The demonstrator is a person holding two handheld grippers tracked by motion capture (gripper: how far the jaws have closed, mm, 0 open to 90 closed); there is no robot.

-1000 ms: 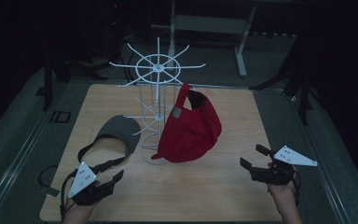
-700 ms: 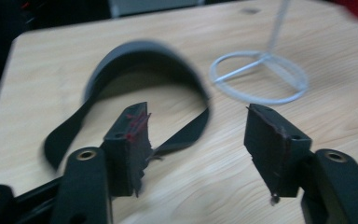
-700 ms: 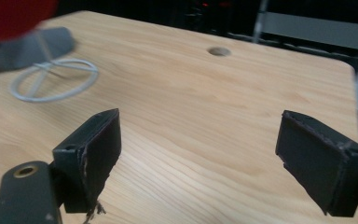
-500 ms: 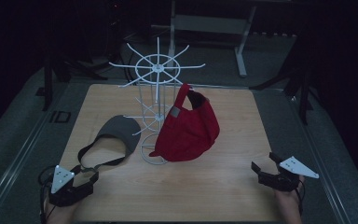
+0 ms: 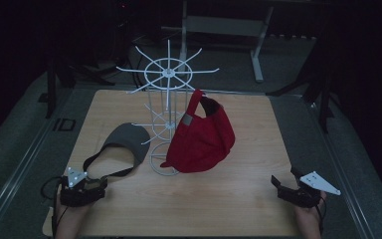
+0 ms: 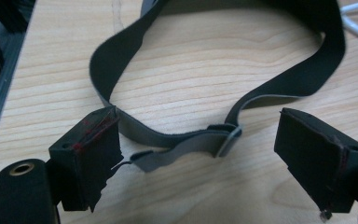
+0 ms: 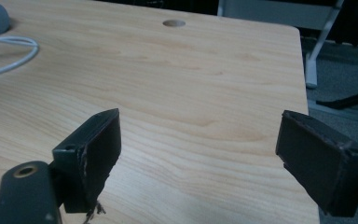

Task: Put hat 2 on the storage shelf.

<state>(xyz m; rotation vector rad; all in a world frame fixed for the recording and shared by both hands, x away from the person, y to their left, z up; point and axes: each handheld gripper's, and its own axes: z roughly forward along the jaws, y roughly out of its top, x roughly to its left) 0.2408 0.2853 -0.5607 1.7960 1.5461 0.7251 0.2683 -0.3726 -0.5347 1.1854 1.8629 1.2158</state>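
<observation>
On the wooden desk [image 5: 129, 209], the left claw [image 5: 98, 186] sits low at the near left corner, its jaws wide apart and just opened further, gripping nothing. Just beyond it lies the grey visor [image 5: 124, 144]: brim away toward the wire rack, strap [image 6: 182, 142] looped back toward the claw. In the left gripper view the strap's buckled end lies flat on the wood between the open jaws and a little ahead of them, touching neither pad. The white wire rack [image 5: 166, 114] stands mid-desk just right of the visor, and a red cap [image 5: 201, 137] hangs on it, brim down toward the near edge. Well apart, at the near right corner, the right claw [image 5: 284, 185] hovers open over bare wood, holding nothing.
</observation>
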